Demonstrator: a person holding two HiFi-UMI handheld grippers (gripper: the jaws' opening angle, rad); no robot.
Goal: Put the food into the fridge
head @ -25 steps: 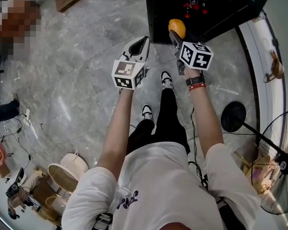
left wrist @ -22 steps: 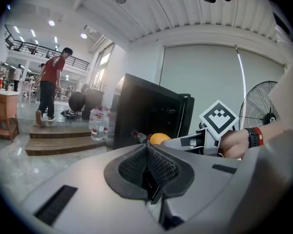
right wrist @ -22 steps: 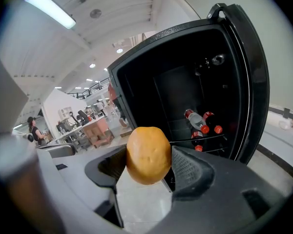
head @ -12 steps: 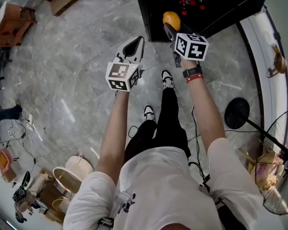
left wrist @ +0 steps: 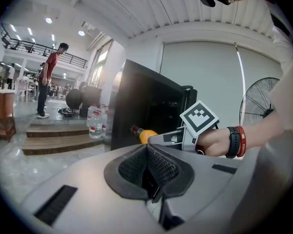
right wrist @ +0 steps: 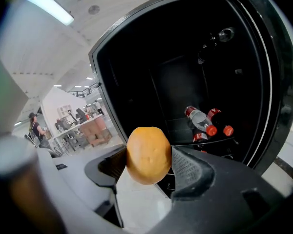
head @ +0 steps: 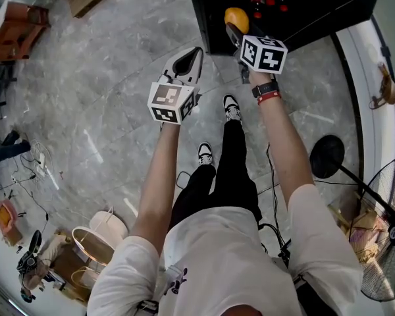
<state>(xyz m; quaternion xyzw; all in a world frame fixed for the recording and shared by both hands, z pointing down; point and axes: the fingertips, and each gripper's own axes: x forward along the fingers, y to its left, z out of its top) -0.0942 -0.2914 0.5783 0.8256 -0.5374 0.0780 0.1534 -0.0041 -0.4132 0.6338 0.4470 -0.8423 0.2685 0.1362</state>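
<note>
The orange [right wrist: 148, 155] stands upright, its slightly longer axis running top to bottom, just in front of the fridge's [right wrist: 136, 72] open mouth. The right gripper [right wrist: 147, 165] pinches it from both sides. Deeper in the fridge, red-capped bottles [right wrist: 208, 123] lie on a shelf. Since a second ago the orange has edged nearer the fridge. The left gripper [left wrist: 149, 172], short of the fridge's left side, stays pressed together, empty.

No legible text (bottle labels [right wrist: 198, 117], wristband [left wrist: 240, 141] print too blurred).
</note>
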